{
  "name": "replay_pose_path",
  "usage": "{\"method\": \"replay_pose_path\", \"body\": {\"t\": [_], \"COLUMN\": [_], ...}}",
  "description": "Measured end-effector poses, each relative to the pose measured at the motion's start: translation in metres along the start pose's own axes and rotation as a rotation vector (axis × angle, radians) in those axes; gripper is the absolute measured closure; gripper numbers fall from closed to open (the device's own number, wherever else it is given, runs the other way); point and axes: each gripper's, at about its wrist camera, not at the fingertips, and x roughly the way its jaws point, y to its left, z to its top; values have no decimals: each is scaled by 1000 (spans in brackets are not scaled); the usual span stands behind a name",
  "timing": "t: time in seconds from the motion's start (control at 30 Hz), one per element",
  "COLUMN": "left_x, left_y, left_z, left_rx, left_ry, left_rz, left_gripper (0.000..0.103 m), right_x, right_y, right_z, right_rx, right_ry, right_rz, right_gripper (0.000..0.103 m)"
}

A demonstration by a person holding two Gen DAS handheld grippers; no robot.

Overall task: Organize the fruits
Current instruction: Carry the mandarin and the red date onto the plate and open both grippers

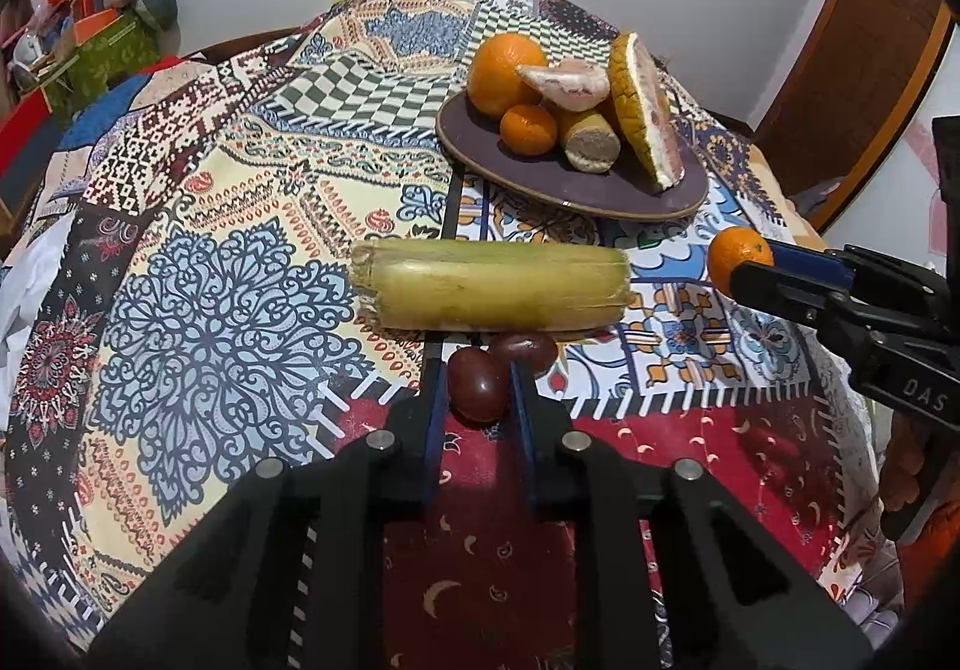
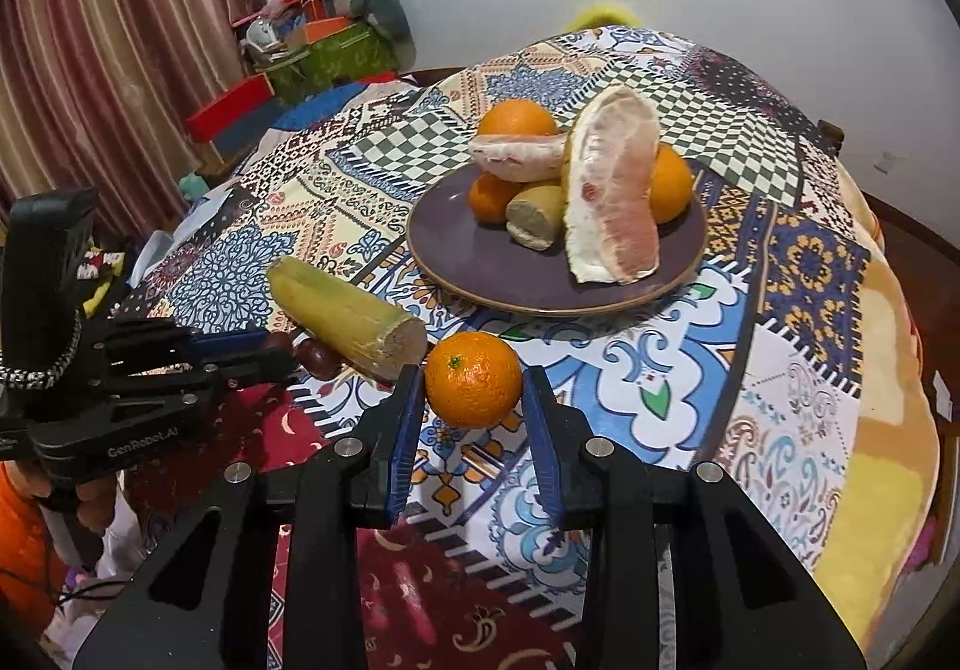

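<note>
The right gripper [image 2: 474,394] is clamped on a small round orange mandarin [image 2: 474,379], its blue pads pressing both sides and holding the fruit just clear of the patchwork-patterned cloth [image 2: 798,430] that covers the worktop. The left gripper [image 1: 477,370] is closed about a dark red oval date [image 1: 477,385], pinched between its narrow fingers; a second dark red date [image 1: 523,349] lies touching it. Just beyond them a pale green cut length of sugarcane [image 1: 489,286] lies crosswise on the cloth. Farther back, a round dark purple plate [image 1: 678,190] carries a large orange [image 1: 507,70], a small mandarin, pomelo wedges [image 2: 612,190] and a short sugarcane piece [image 1: 591,145].
</note>
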Motion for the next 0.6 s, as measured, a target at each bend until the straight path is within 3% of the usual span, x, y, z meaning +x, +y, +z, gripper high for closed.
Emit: {"method": "replay_pose_path", "body": {"t": [0.6], "left_x": [-35], "left_y": [-13], "left_z": [43], "left_rx": [29], "left_ry": [-135], "left_rz": [-10], "left_gripper": [83], "right_x": [-30], "right_y": [-16], "right_z": [19], "right_rx": [12], "right_ry": [-108], "right_rz": [-50], "right_gripper": [72]}}
